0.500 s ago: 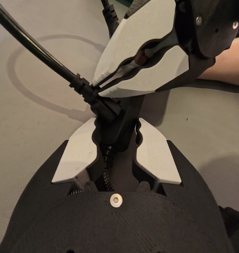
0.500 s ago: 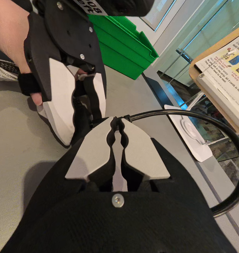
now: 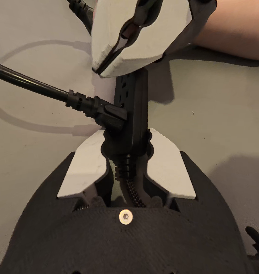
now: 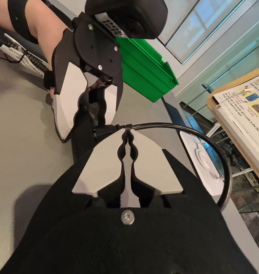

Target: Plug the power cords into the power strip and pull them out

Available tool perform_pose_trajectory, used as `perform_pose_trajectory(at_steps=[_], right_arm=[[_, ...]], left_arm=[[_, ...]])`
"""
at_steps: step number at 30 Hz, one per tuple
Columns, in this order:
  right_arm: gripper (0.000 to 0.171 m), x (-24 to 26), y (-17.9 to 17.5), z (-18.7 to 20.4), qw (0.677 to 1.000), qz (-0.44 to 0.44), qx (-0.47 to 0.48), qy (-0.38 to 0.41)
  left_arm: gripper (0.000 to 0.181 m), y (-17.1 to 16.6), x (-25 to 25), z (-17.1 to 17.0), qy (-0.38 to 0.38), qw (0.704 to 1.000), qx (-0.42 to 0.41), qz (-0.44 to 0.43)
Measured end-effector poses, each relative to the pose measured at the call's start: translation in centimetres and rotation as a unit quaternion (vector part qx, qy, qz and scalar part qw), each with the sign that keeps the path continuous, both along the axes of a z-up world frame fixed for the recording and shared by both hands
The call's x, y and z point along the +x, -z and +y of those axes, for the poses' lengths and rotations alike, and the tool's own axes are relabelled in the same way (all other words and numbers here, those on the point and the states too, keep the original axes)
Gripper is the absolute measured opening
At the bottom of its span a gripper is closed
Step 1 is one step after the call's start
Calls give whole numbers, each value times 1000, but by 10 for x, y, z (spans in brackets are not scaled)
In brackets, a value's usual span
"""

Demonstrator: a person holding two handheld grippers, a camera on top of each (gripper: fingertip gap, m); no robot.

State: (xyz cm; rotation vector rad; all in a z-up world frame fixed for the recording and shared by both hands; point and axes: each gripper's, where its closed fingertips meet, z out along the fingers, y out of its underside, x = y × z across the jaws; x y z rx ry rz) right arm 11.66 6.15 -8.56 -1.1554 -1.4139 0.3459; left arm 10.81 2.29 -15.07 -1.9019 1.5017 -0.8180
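A black power strip point(image 3: 131, 96) lies on the grey table, and my left gripper point(image 3: 125, 133) is shut on its near end, where its braided cable leaves. A black plug point(image 3: 111, 117) sits in the strip's nearest socket, and its cord point(image 3: 29, 84) runs off to the left. My right gripper point(image 3: 99, 72) hangs above the strip's far part, shut and empty, apart from the plug. In the right wrist view my right gripper point(image 4: 128, 130) is shut. The plug point(image 4: 103, 132) and its looping cord point(image 4: 185, 127) lie just beyond it, and the left gripper point(image 4: 85, 129) straddles the strip point(image 4: 81, 140).
A green bin point(image 4: 143, 69) stands at the table's back. A white pad point(image 4: 203, 163) lies at the right edge, below a wooden board with a printed sheet point(image 4: 244, 118). Another black cord point(image 3: 81, 11) lies beyond the strip. A person's forearm point(image 3: 237, 29) is at the upper right. Across from one pair of fingers to the other is roughly 7 cm.
My right gripper has left the plug and moved up and away from it, still shut. The plug now sits in the strip with its cord lower. The left gripper keeps its hold.
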Motion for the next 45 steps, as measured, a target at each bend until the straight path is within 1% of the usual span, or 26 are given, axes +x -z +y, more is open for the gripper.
perform_pose_trajectory(at_steps=[2, 5, 8, 10, 13, 16, 18, 21, 25, 28, 31, 37, 40, 41, 42, 44, 45], right_arm=[[9, -4, 7, 0, 1000, -24, 6, -1], [13, -8, 11, 1, 999, -38, 2, 3], [11, -11, 13, -3, 999, -46, -2, -6], [6, -12, 15, -2, 998, -58, 11, -3], [5, -13, 16, 1, 997, -73, 12, 13], [5, -12, 16, 0, 997, -71, 5, 10], [5, -12, 17, -1, 996, -84, 23, 9], [5, -12, 18, 2, 990, -127, 61, 30], [5, -10, 23, 7, 986, -157, 18, 53], [5, -9, 25, 9, 982, -175, 25, 66], [4, -9, 25, 9, 981, -174, 38, 80], [4, -8, 26, 10, 982, -167, 11, 84], [4, -7, 25, 10, 982, -169, 15, 81], [4, -7, 24, 10, 985, -155, 2, 72], [4, -6, 23, 9, 989, -131, -34, 60], [4, -1, 16, 2, 987, -99, -123, 21], [9, 3, 11, -2, 985, -99, -140, 3]], left_arm=[[46, 0, 0, 0, 0, 1000, 1, 0], [46, 0, 0, 0, 3, 1000, 5, 1], [46, 0, 0, -1, 7, 1000, 11, 3], [46, 1, 0, 0, 9, 1000, 18, 6], [45, 4, 0, 1, 7, 999, 32, 19], [45, 5, 0, 0, 11, 999, 45, 26], [45, 5, 0, 0, 11, 999, 46, 26], [45, 5, 0, 1, 8, 999, 45, 29], [43, 7, 0, 3, 0, 997, 57, 46], [41, 8, 1, 4, -10, 997, 57, 49], [41, 8, 1, 3, -12, 997, 57, 49], [38, 8, 2, 3, -16, 995, 79, 63], [38, 8, 3, 5, -17, 996, 71, 57], [39, 8, 3, 5, -15, 996, 67, 53], [39, 7, 3, 5, -11, 996, 73, 54], [39, 6, 4, 4, 3, 992, 111, 63], [39, 5, 5, 3, 9, 990, 128, 67]])
